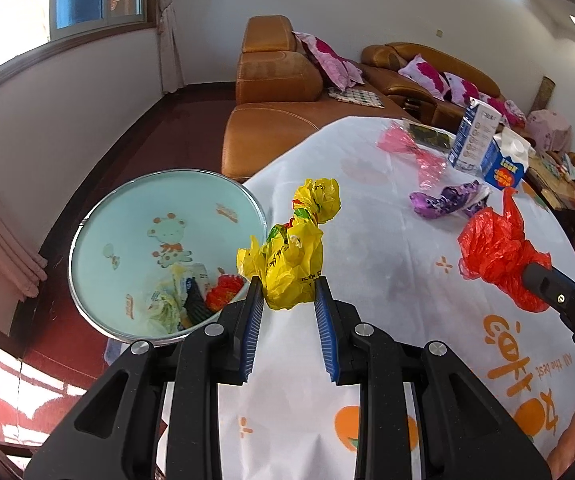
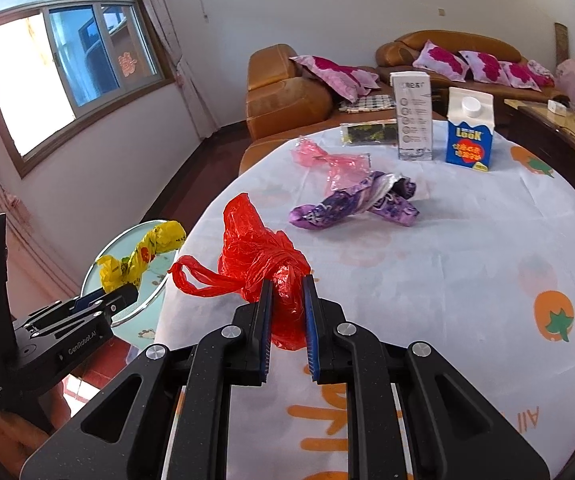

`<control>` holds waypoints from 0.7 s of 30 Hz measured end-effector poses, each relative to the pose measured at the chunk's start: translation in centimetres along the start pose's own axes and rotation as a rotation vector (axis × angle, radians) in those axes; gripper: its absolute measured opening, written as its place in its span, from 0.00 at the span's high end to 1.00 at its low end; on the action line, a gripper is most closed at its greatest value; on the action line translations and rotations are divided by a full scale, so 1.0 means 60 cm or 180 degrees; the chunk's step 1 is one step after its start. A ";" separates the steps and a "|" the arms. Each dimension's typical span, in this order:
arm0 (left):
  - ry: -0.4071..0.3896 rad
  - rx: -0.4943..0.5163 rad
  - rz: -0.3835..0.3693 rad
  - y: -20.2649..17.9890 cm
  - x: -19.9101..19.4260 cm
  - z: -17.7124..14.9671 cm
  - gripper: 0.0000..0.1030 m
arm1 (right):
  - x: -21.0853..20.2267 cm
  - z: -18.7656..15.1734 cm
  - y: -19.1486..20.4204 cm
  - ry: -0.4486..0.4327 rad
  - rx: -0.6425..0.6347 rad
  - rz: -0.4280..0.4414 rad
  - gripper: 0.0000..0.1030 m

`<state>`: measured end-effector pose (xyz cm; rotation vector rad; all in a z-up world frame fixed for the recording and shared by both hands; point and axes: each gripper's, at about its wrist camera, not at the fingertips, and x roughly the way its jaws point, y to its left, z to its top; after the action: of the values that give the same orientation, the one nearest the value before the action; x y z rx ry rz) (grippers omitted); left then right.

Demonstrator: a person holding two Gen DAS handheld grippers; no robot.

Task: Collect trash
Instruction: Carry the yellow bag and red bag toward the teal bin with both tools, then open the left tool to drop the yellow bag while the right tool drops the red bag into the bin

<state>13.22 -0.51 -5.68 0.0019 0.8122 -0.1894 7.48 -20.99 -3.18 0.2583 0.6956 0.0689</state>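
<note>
Nearest the left wrist camera, the left gripper [image 1: 288,286] had its blue-padded fingers [image 1: 252,320] narrowed onto the lower end of a crumpled yellow bag [image 1: 293,252], which stood up between them over the near edge of the cloth-covered table [image 1: 387,280]. Just to its left, lower and beside the table, sat the round pale-blue bin [image 1: 135,216] with a cartoon print, already holding some wrappers. At the right edge the right gripper [image 1: 527,276] clamped a red bag [image 1: 495,248]. Farther back lay a purple wrapper [image 1: 447,200], a pink wrapper [image 1: 411,148] and two upright cartons [image 1: 487,148]. From the right wrist view, the right gripper [image 2: 286,284] had its fingers [image 2: 265,320] closed narrowly on the red bag [image 2: 255,256], one loose handle trailing to the left just above the tablecloth. Beyond it, the left gripper [image 2: 121,294] held the yellow bag [image 2: 143,252] in front of the bin's rim [image 2: 127,316]. The step in hand appeared to be dropping the yellow bag: it would go best by carrying it fully over the bin's opening before spreading the fingers, since thin plastic may cling to a pad or catch on the rim. The red bag should probably follow, lifted clear so its handle does not drag.
</note>
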 end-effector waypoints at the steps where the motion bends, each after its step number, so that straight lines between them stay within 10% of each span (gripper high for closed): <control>1: -0.0007 -0.0010 0.0008 0.003 -0.001 0.000 0.74 | 0.000 0.001 0.002 -0.0001 -0.0005 0.0007 0.85; 21: -0.0070 -0.0222 0.0191 0.077 -0.016 -0.002 0.74 | 0.020 0.013 0.087 0.0015 -0.0245 0.0227 0.85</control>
<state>13.27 4.19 -5.42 -0.0414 0.7954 -0.1041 9.05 -15.96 -2.01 0.2092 0.6868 0.1641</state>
